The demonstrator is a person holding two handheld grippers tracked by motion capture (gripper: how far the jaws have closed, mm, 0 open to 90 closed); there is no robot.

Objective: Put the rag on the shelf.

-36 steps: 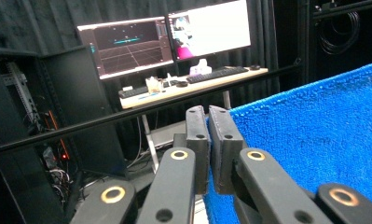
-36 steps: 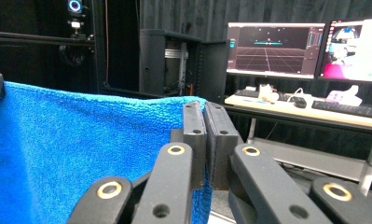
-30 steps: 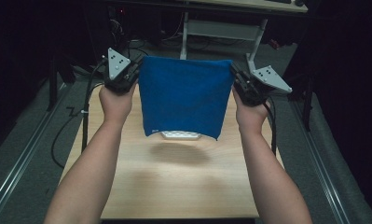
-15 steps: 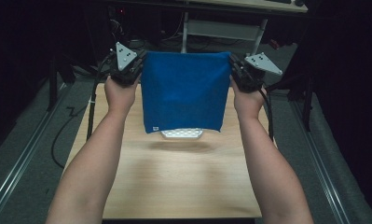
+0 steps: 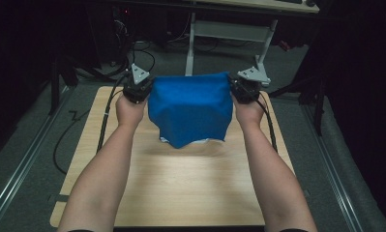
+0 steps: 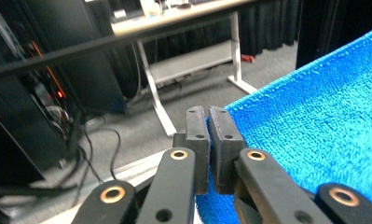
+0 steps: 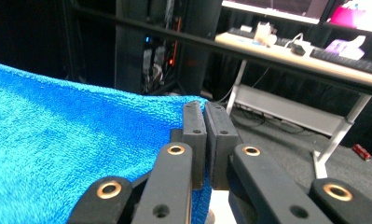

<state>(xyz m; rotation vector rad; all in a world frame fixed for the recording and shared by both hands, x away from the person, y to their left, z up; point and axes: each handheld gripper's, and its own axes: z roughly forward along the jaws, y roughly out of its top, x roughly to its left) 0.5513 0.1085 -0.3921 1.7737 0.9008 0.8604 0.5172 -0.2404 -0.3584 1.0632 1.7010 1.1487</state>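
Above the far half of the wooden tabletop, a blue towel is hanging between two hand-held tongs. At the left side of the high view, the person's left forearm is reaching forward from the bottom edge, and the left hand is gripping the left tongs, with the grey three-cornered plate sitting on top and a black cable trailing down along the tabletop edge. In the left gripper view the two black jaws are pressing together on the corner of the towel, with a thin line of blue cloth showing between the pads.

Moving to the middle, the towel is stretching in a nearly straight top edge from one pair of tongs to the other, and its body is falling down in soft folds to a point. The lower tip is lying on or just above the tabletop; I cannot tell which. A small bit of white is peeking out at the bottom edge of the cloth.

At the right side, the right tongs are pinching the other top corner in the same way; in the right gripper view the jaws are closing tightly on the towel. The right hand is holding them just above the tabletop edge.

Behind the tabletop, a desk with white legs is standing on the grey floor.
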